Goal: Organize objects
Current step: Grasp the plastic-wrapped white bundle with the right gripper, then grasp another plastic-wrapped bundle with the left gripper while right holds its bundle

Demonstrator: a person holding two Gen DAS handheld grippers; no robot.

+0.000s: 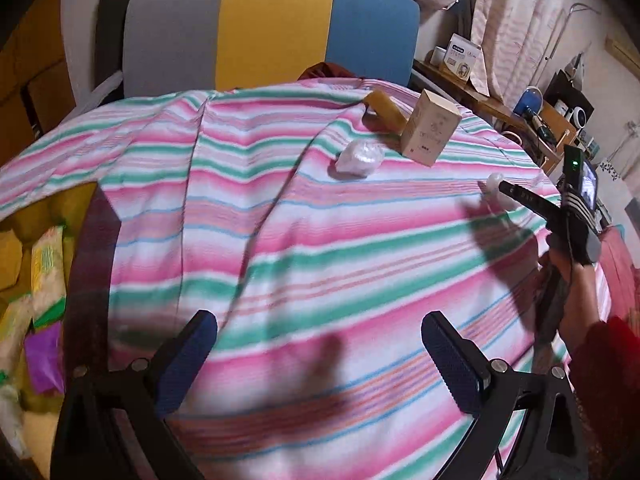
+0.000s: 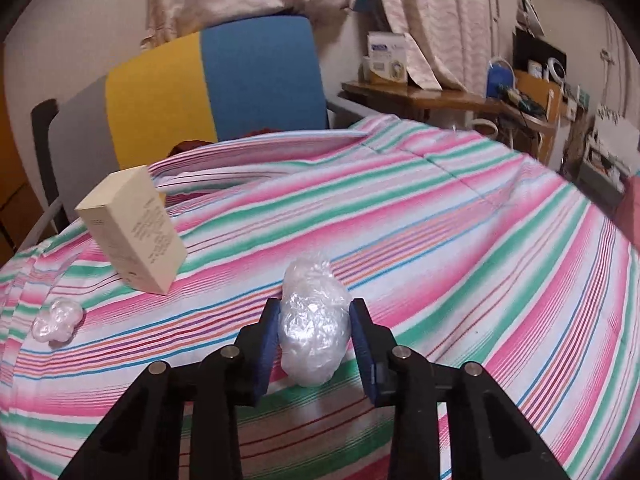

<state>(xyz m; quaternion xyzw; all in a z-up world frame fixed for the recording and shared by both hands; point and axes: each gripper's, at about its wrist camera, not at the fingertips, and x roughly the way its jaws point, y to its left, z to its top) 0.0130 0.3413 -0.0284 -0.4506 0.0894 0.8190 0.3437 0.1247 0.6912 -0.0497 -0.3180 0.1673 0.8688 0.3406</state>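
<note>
My right gripper (image 2: 314, 312) is shut on a crumpled clear plastic wad (image 2: 310, 320) and holds it just over the striped cloth (image 2: 440, 240). In the left wrist view that gripper (image 1: 505, 188) is at the right edge with the wad (image 1: 494, 180) at its tip. A second plastic wad (image 1: 358, 158) lies mid-table, also at the left in the right wrist view (image 2: 56, 320). A cream carton (image 1: 430, 132) stands beside it, also seen in the right wrist view (image 2: 134, 232). A tan block (image 1: 386, 110) lies behind the carton. My left gripper (image 1: 320, 342) is open and empty above the cloth.
A grey, yellow and blue chair back (image 1: 272, 32) stands behind the table. A yellow bin with packets (image 1: 36, 280) is at the left edge. A wooden shelf with boxes and gadgets (image 2: 460, 92) is at the right.
</note>
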